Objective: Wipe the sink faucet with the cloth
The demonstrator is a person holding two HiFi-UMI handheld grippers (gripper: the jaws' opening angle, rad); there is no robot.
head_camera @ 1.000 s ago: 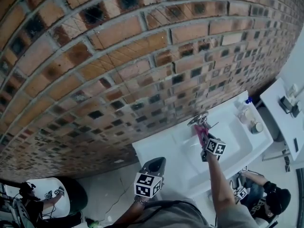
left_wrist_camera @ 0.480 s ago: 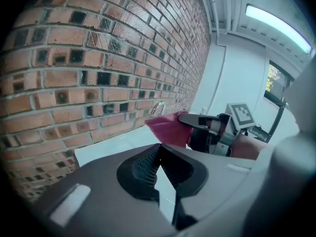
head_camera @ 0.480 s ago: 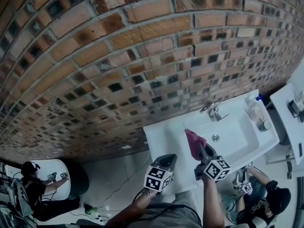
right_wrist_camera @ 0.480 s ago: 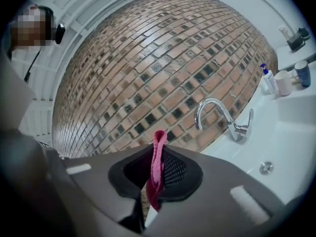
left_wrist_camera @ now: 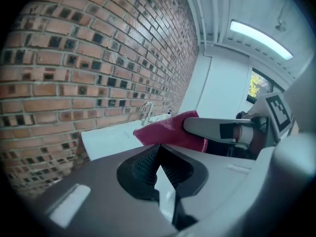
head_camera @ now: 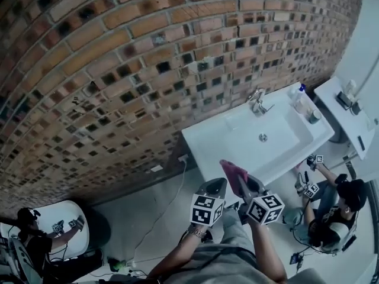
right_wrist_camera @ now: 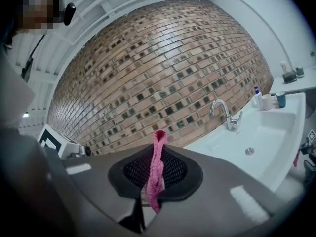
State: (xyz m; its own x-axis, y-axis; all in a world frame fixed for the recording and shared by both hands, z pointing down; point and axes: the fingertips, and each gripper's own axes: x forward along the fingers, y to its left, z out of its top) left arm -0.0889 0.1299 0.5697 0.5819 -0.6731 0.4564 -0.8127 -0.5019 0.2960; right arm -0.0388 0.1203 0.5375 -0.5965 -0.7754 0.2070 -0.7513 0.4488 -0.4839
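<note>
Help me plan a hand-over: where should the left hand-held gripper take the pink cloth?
Probably by the free flap of the pink cloth that sticks out past the right hand-held gripper, coming in from the left. That gripper pinches the cloth lower down, so only this folded end is exposed. The left hand-held gripper is shut and would need to open first.

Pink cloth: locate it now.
Head view, lower centre: the pink cloth is clamped in the right gripper, in front of the white sink, clear of its chrome faucet.

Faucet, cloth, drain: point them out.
faucet (right_wrist_camera: 230, 121): right gripper view, lower body.
cloth (right_wrist_camera: 157, 167): right gripper view, middle of pinched fold.
drain (right_wrist_camera: 249, 151): right gripper view, centre of ring.
</note>
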